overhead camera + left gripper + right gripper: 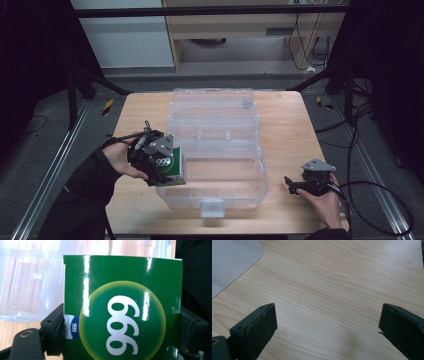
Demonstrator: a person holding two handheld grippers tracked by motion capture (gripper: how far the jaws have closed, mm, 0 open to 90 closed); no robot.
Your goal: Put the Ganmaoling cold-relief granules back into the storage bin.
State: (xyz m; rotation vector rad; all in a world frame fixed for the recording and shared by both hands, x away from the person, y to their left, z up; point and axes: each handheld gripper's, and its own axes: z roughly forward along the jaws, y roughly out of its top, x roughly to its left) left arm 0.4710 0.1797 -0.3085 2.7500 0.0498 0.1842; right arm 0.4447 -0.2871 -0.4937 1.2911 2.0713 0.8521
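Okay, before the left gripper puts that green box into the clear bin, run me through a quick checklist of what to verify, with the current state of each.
1. Left gripper clamped on green box: ok, jaws flank both sides.
2. Bin lid open: ok, it lies back behind the tub.
3. Bin interior free of other items: ok, bare bottom visible.
4. Box over the bin's opening: not ok, it sits at the left wall.
5. Right gripper out of the way: ok, open, on the table to the bin's right.
6. Box clears the wall's height: cannot tell.
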